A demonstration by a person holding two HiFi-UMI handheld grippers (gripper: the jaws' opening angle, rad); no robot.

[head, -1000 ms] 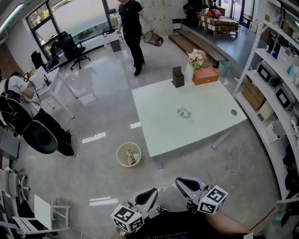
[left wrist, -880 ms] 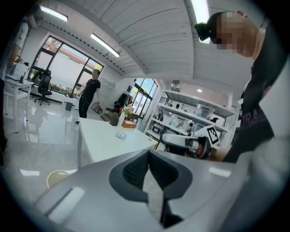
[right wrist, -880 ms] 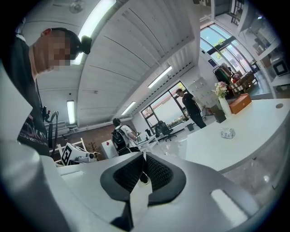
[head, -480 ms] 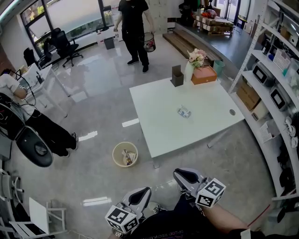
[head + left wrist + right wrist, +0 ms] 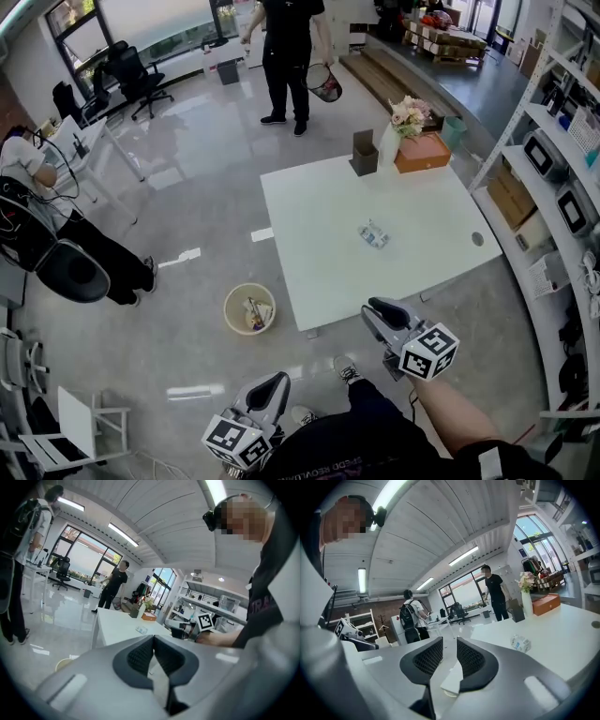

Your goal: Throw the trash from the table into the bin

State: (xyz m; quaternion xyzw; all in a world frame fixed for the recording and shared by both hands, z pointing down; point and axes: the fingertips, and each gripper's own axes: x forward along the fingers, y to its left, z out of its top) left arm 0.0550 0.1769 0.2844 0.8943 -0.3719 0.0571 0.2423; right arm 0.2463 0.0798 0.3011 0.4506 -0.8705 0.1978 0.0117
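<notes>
1. Bin point(image 5: 251, 309) on floor, ahead-left of L gripper point(image 5: 273, 386), by the table point(image 5: 309, 202) corner; scraps inside.
2. Far table end, well beyond both jaws: brown box point(image 5: 364, 155), orange box point(image 5: 422, 152).
3. L jaws pressed together, empty. R gripper point(image 5: 377, 311) jaws part-open, just been opening, nothing btwn.
4. Crumpled trash point(image 5: 372, 233) on the table, well ahead of R jaws.
5. Both held near level, pointing twd the table; R further fwd.
</notes>
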